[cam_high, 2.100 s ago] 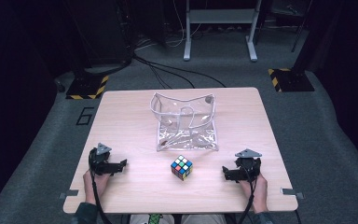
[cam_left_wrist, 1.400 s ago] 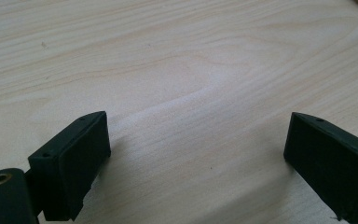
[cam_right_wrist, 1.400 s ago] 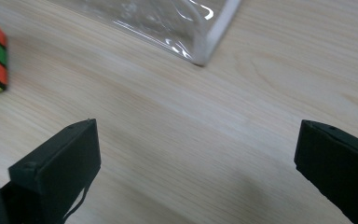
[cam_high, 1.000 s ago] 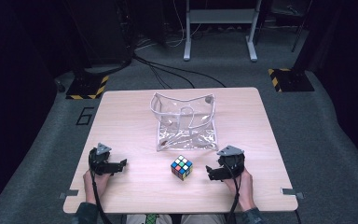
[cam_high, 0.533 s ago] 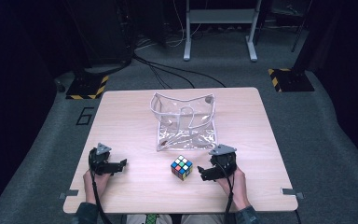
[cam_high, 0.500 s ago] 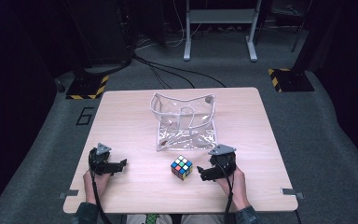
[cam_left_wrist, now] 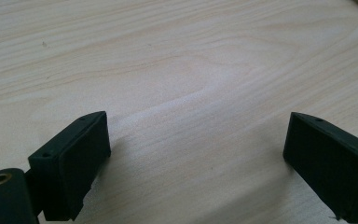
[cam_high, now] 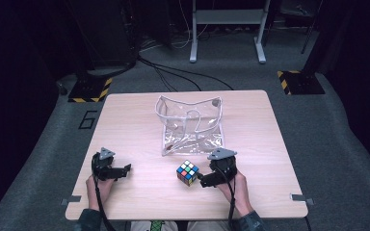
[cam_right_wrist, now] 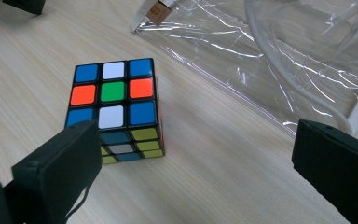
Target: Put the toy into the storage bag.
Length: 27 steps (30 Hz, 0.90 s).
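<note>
A person seated at the near edge of a pale wooden table [cam_high: 139, 125] holds 2 black two-jaw grippers, 1 in each hand; the right gripper [cam_high: 207, 181] sits low over the tabletop just beside a small multicoloured 3-by-3 puzzle cube [cam_high: 187, 172], its jaws spread wide apart and clamped on nothing; in the right gripper view [cam_right_wrist: 191, 172] the cube [cam_right_wrist: 114, 109] stands flat on the wood close in front of the left-hand jaw, which overlaps its lower corner in the picture, though contact cannot be told; the cube's top face shows a green centre square flanked by 2 orange ones, with blue at all 4 corners and white in the other 2 squares; the other jaw stands well off to the side, over bare wood; just beyond the cube lies a clear plastic pouch with white piping and a white cord [cam_high: 190, 126], its near corner [cam_right_wrist: 261, 56] close to the cube but apart from it; the left gripper [cam_high: 124, 169] rests near the table's left front corner, well apart from cube and pouch; the left gripper view [cam_left_wrist: 196, 154] shows its 2 jaws open wide with plain wood grain [cam_left_wrist: 177, 70] between them
</note>
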Motion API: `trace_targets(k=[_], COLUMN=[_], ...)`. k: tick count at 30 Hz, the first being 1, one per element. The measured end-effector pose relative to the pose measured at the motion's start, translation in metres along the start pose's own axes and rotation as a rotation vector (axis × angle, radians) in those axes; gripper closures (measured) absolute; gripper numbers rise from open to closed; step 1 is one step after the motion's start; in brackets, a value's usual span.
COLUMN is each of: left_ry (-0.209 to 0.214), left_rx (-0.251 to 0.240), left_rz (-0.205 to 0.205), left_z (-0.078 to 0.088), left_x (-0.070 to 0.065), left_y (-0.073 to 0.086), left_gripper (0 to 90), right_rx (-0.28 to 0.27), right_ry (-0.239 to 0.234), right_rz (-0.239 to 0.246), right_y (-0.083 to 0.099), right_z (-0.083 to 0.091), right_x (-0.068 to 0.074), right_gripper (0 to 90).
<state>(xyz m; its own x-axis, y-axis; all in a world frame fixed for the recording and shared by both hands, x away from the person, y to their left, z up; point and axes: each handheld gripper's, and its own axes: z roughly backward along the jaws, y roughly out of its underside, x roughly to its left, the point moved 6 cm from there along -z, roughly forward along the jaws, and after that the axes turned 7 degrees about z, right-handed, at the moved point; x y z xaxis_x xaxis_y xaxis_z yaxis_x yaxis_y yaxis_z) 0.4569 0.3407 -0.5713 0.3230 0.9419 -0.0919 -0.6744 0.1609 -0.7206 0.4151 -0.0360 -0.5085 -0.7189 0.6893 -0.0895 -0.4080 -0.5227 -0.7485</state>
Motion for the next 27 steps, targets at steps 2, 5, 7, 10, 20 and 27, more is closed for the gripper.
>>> trace_targets(k=[2, 5, 7, 10, 20, 27], left_ry=[0.000, 0.001, 0.001, 0.001, 0.000, 0.001], left_rx=[0.000, 0.000, 0.000, 0.000, 0.000, 0.000], left_rz=[0.000, 0.001, 0.001, 0.000, 0.000, 0.000], left_z=[0.000, 0.000, 0.000, 0.000, 0.000, 0.000], left_x=[0.000, 0.000, 0.000, 0.000, 0.000, 0.000], left_y=[0.000, 0.000, 0.000, 0.000, 0.000, 0.000], left_gripper=[6.9, 6.9, 6.9, 6.9, 6.9, 6.9], right_rx=[-0.002, 0.000, -0.001, 0.002, 0.002, 0.007], right_ry=[-0.005, -0.016, -0.022, -0.029, -0.051, -0.070], right_rz=[0.007, 0.013, 0.018, 0.024, 0.039, 0.060], right_y=[-0.002, -0.005, -0.007, -0.009, -0.015, -0.018], right_z=[-0.001, -0.002, -0.004, -0.005, -0.010, -0.014], right_x=[0.002, 0.006, 0.008, 0.011, 0.019, 0.025], right_gripper=[0.9, 1.0, 1.0, 1.0, 1.2, 1.3])
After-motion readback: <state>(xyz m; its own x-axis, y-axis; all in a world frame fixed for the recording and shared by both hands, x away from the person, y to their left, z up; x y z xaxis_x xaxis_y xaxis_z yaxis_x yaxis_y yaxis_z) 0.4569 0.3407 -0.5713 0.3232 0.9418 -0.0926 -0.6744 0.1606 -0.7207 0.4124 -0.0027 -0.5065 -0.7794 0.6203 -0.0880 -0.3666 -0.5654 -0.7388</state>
